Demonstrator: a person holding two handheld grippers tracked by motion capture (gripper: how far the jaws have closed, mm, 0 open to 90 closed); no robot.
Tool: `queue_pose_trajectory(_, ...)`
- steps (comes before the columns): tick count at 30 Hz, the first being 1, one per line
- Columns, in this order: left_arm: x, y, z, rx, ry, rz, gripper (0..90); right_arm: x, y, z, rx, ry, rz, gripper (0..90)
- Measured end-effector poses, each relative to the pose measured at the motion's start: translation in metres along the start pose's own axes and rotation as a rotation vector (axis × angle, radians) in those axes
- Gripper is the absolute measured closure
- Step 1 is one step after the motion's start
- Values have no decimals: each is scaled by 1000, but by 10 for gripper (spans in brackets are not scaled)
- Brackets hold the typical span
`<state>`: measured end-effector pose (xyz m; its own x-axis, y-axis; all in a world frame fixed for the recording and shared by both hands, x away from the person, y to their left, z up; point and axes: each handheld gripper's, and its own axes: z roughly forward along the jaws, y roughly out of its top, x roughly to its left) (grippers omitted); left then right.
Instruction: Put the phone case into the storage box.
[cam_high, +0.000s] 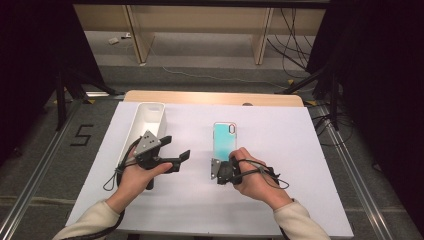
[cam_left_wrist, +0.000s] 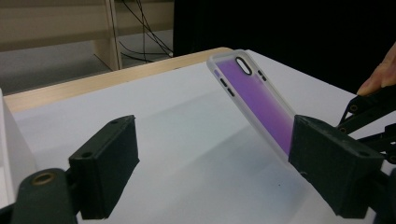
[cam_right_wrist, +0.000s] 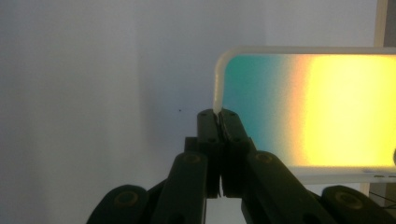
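A clear-rimmed phone case (cam_high: 225, 139) with a teal-tinted back lies lengthwise at the middle of the white sheet, camera cutout at its far end. My right gripper (cam_high: 220, 169) is shut on the rim at its near end; in the right gripper view the jaws (cam_right_wrist: 218, 116) pinch the rim of the case (cam_right_wrist: 317, 112). The left gripper view shows the case (cam_left_wrist: 261, 98) tilted up off the sheet, looking purple. My left gripper (cam_high: 176, 148) stands open to the left of the case, nothing between its jaws (cam_left_wrist: 219, 163).
A long white box (cam_high: 148, 120) stands at the left of the sheet, beside my left hand. The white sheet (cam_high: 290, 150) covers a wooden table (cam_high: 210, 97). Dark stands and cables line the floor on both sides.
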<state>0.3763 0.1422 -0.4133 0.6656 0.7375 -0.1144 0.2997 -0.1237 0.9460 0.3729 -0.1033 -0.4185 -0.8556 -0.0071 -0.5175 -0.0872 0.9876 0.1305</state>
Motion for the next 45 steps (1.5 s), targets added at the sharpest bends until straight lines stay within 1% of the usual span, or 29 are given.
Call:
queue_pose_trajectory(1, -1, 1, 2, 1, 1, -11, 151, 1, 1, 0, 4, 0, 13, 894)
queue_pose_trajectory(2, -1, 2, 4, 1, -2, -9, 152, 3, 2, -1, 16, 6, 29, 894)
queue_pose_trajectory(4, -2, 4, 7, 8, -2, -6, 152, 2, 3, 0, -3, 2, 2, 894)
queue_pose_trajectory(6, -3, 6, 11, 11, -1, -5, 152, 3, 4, -1, 0, 0, 19, 894)
queue_pose_trajectory(7, -3, 7, 12, 14, 0, -4, 153, 2, 5, 0, 2, -1, 9, 894)
queue_pose_trajectory(9, -4, 9, 17, 19, -2, -10, 153, 1, 4, 1, -10, -4, -17, 894)
queue_pose_trajectory(10, -4, 10, 19, 24, -2, -7, 154, 1, 5, 1, -9, -2, -11, 894)
queue_pose_trajectory(11, -4, 11, 21, 27, -2, -10, 154, 3, 6, 0, -2, 2, 13, 894)
queue_pose_trajectory(12, -5, 13, 23, 30, -2, -11, 154, 3, 6, 0, -7, -2, 9, 894)
queue_pose_trajectory(13, -5, 14, 25, 33, 0, -14, 154, 4, 6, 0, -4, -4, 17, 895)
queue_pose_trajectory(17, -5, 17, 34, 48, -6, -19, 156, 3, 7, 0, -6, -2, -1, 895)
queue_pose_trajectory(18, -5, 18, 35, 52, -6, -24, 156, 3, 7, 0, -4, -10, -6, 895)
queue_pose_trajectory(19, -5, 19, 37, 54, -6, -24, 157, 5, 8, 0, -2, -9, 9, 895)
queue_pose_trajectory(20, -4, 20, 39, 55, -6, -30, 158, 4, 8, 0, -6, -10, 4, 895)
queue_pose_trajectory(21, -4, 22, 41, 55, -8, -35, 159, 6, 8, -1, 17, 1, 29, 895)
queue_pose_trajectory(22, -4, 23, 43, 57, -5, -37, 160, 4, 8, 0, -4, -10, 2, 895)
queue_pose_trajectory(24, -3, 26, 46, 64, -8, -45, 162, 4, 9, 0, -2, -11, -2, 894)
queue_pose_trajectory(26, -2, 28, 50, 74, -11, -45, 163, 4, 9, 0, -3, -13, -2, 895)
queue_pose_trajectory(27, -2, 29, 52, 78, -7, -51, 164, 4, 9, 0, -3, -9, -3, 895)
queue_pose_trajectory(29, -2, 30, 56, 90, 1, -53, 168, 6, 9, -1, 17, -4, 27, 895)
queue_pose_trajectory(33, -3, 32, 64, 113, 0, -72, 176, 7, 9, -1, 15, -7, 27, 895)
queue_pose_trajectory(36, -5, 34, 69, 125, -2, -75, 182, 7, 9, -1, 13, -3, 26, 895)
queue_pose_trajectory(38, -6, 35, 72, 129, 0, -77, 188, 8, 10, -1, 9, -5, 41, 895)
queue_pose_trajectory(39, -7, 36, 75, 126, -2, -82, 192, 8, 10, -1, 8, -6, 41, 895)
queue_pose_trajectory(40, -7, 36, 76, 138, 0, -84, 198, 8, 10, -1, 8, -5, 41, 895)
queue_pose_trajectory(41, -9, 37, 79, 143, 2, -95, 205, 8, 10, -1, 6, -8, 40, 895)
queue_pose_trajectory(42, -9, 37, 81, 148, 7, -94, 211, 7, 10, 0, -9, -14, 21, 895)
queue_pose_trajectory(45, -10, 37, 87, 154, 6, -117, 227, 7, 10, 0, -10, -11, 19, 895)
